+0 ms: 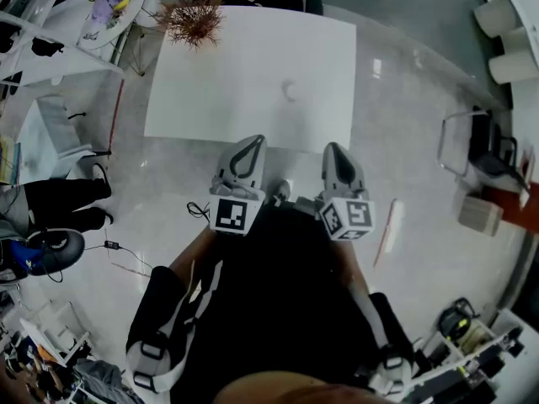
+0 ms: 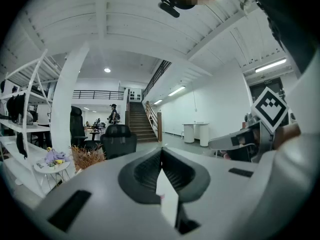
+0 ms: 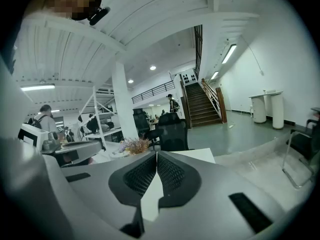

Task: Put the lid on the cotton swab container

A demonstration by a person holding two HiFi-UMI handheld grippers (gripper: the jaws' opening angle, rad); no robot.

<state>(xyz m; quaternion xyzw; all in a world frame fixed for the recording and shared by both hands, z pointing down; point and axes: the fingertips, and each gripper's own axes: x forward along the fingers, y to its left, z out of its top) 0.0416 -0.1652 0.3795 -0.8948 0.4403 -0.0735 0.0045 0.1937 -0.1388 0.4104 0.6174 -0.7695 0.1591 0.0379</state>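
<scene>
A small pale round thing point(image 1: 290, 89), most likely the cotton swab container, lies near the middle of the white table point(image 1: 194, 99). It is too faint to tell whether the lid is beside it or which part is which.

The left gripper point(image 1: 249, 144) and the right gripper point(image 1: 334, 149) are both held close to the person's body, just before the near edge of the table and well apart from the container. In each gripper view the two jaws stand together, with nothing between them.

In my judgement the task has not begun. The first step is to reach forward over the near edge and open one claw before it comes down. One gripper should then steady the container while the other brings the lid flat onto it.

There is much free room, because the table is almost bare. Only a dried plant point(image 1: 192, 17) stands at its far left corner. On the right, a chair point(image 1: 484, 146) stands well apart from the table.
</scene>
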